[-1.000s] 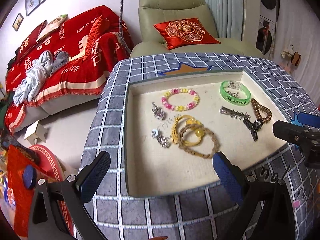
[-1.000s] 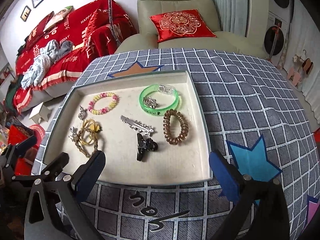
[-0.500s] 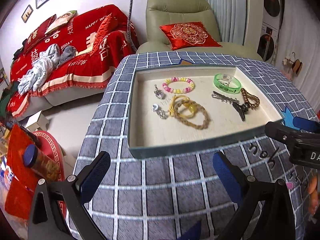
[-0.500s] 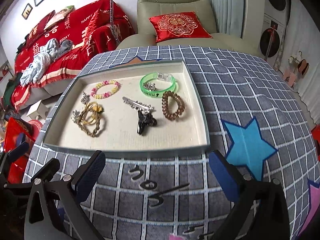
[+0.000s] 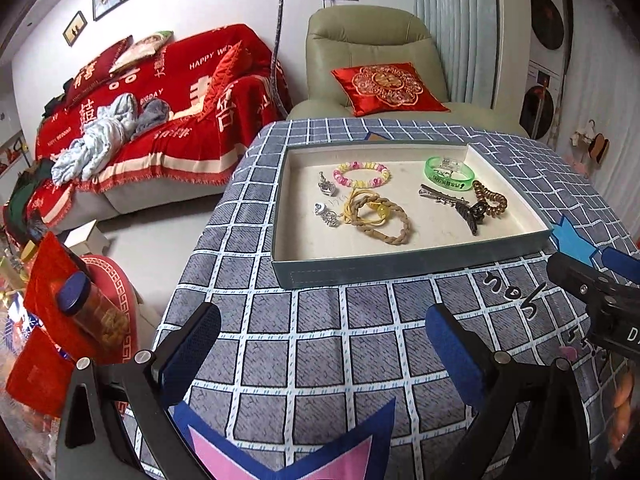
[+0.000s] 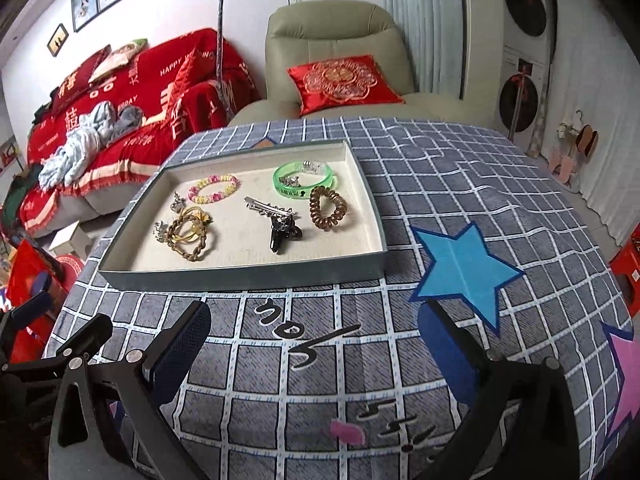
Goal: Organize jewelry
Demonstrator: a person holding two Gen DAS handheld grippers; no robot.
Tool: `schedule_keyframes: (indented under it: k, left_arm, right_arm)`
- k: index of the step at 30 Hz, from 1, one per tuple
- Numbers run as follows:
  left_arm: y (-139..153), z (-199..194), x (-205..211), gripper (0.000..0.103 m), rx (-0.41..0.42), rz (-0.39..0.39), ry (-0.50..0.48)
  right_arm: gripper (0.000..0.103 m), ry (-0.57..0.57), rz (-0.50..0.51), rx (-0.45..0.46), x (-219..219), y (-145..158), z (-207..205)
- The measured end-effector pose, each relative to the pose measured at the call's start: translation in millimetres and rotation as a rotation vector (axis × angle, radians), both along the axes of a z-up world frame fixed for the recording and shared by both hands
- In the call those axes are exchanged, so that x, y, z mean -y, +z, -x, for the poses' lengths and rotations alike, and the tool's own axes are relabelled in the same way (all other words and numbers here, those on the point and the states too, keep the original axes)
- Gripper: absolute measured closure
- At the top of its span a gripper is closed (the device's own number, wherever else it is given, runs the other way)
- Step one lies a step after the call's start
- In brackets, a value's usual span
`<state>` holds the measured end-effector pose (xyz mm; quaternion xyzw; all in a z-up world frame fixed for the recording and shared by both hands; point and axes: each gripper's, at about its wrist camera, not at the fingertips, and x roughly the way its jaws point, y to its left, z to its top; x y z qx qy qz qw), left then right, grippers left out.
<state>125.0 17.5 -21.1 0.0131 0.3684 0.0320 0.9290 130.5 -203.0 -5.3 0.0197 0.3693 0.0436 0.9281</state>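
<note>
A shallow grey tray [image 5: 400, 270] [image 6: 240, 274] with a cream floor sits on the checked tablecloth. It holds a pink-yellow bead bracelet [image 5: 362, 174] [image 6: 214, 189], a green bangle [image 5: 450, 174] [image 6: 304, 178], a brown coil hair tie [image 5: 490, 200] [image 6: 328, 208], a silver hair clip [image 5: 442, 196] [image 6: 268, 206], a black claw clip [image 5: 470, 214] [image 6: 282, 232], braided and yellow hair ties [image 5: 380, 216] [image 6: 190, 236] and small silver charms [image 5: 328, 200]. My left gripper [image 5: 322, 344] and right gripper [image 6: 314, 342] are open and empty, both short of the tray's near wall.
The tablecloth [image 6: 460, 184] covers a round table whose edges fall away left and right. A red-covered sofa [image 5: 160, 92] and a green armchair [image 5: 372, 52] stand behind. A jar with a blue lid [image 5: 92, 312] and red bags sit on the floor at left.
Both grippers have pulled back from over the tray toward the table's near side. The tray now lies farther ahead of them. The jewelry has not moved.
</note>
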Motion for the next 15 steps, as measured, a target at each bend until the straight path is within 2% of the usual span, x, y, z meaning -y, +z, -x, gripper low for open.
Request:
schedule_keyframes:
  k: [15]
  left_arm:
    - [5.1,18.7,-2.3,0.0,0.021,0.004,0.03]
  right_arm:
    - [0.0,0.004,0.035,0.052,-5.9,10.3,20.8]
